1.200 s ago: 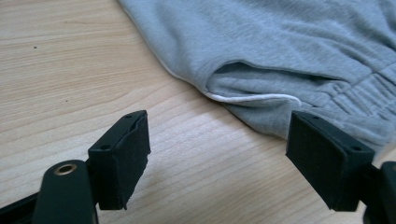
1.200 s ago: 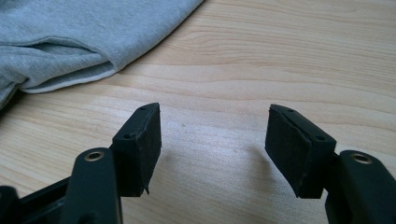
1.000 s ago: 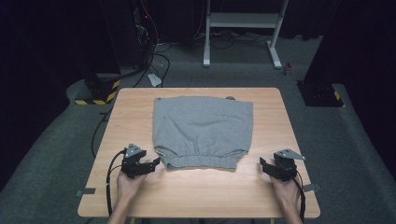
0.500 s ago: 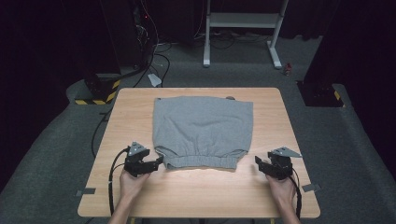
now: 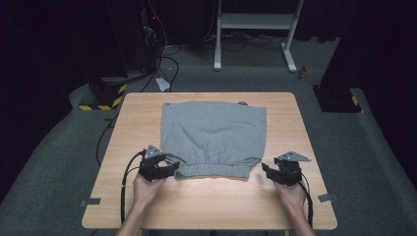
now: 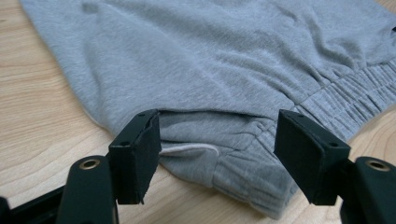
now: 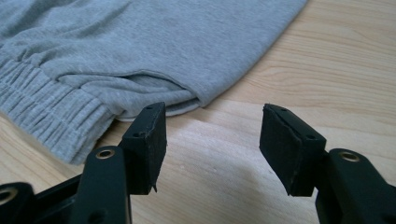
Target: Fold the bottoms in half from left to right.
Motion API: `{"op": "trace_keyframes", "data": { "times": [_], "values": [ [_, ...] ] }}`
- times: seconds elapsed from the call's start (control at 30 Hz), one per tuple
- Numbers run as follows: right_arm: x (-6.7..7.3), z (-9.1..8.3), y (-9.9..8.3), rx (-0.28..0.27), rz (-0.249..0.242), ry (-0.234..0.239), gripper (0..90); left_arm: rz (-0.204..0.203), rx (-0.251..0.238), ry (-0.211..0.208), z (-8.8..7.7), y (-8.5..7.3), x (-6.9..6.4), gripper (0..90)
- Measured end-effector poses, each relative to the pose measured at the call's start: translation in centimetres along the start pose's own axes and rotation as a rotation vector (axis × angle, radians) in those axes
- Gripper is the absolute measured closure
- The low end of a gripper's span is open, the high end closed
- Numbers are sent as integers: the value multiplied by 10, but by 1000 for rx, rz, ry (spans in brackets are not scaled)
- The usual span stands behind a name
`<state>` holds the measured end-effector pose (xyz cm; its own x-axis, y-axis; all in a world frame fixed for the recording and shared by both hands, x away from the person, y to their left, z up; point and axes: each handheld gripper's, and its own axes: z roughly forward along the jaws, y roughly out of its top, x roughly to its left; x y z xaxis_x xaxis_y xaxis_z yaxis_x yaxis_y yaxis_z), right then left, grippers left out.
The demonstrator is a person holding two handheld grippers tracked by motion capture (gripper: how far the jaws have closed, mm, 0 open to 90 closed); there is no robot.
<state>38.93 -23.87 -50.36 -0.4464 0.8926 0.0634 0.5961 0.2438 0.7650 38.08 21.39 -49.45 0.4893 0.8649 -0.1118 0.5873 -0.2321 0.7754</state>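
Bare wood [image 5: 206, 201] lies near us; our left gripper [image 5: 169, 166] straddles the grey garment's [image 5: 214, 132] near left corner, right gripper [image 5: 265, 169] beside its right; jaws wide, closing, gripping nothing.

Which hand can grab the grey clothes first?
Probably the left. The left tool already has the grey garment's elastic corner between its open jaws, which have just been closing. The right tool, also closing, has bare table between its jaws.

Garment [image 5: 212, 133] lies on table [image 5: 295, 206], between both hand-held grippers.
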Motion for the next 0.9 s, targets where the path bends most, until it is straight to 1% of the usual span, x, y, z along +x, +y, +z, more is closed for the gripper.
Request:
{"op": "trace_keyframes", "data": {
  "times": [0.1,0.2,0.3,0.33,0.4,0.57,0.6,0.63,0.7,0.77,0.9],
  "values": [
    [3,2,3,4,-10,4,426,3,5,-3,3,3,-3,325],
    [6,5,6,15,-7,15,435,10,9,-2,6,7,-4,335],
    [10,7,10,12,-24,24,453,7,2,-11,9,9,-5,349],
    [11,8,11,10,-25,27,462,11,11,-14,11,11,-6,349],
    [14,9,13,9,-28,35,473,18,14,-12,14,12,-8,350],
    [20,13,19,11,-39,52,491,52,26,-12,20,20,-14,369],
    [21,14,21,8,-51,57,496,51,23,-16,21,20,-14,374],
    [22,15,21,9,-47,59,498,48,21,-18,23,21,-14,379],
    [23,16,24,4,-60,64,501,45,36,-14,27,22,-14,372],
    [26,18,26,8,-56,69,501,48,44,-11,30,23,-15,368],
    [33,23,30,13,-67,77,501,51,58,-8,36,27,-16,372]
  ]
}}
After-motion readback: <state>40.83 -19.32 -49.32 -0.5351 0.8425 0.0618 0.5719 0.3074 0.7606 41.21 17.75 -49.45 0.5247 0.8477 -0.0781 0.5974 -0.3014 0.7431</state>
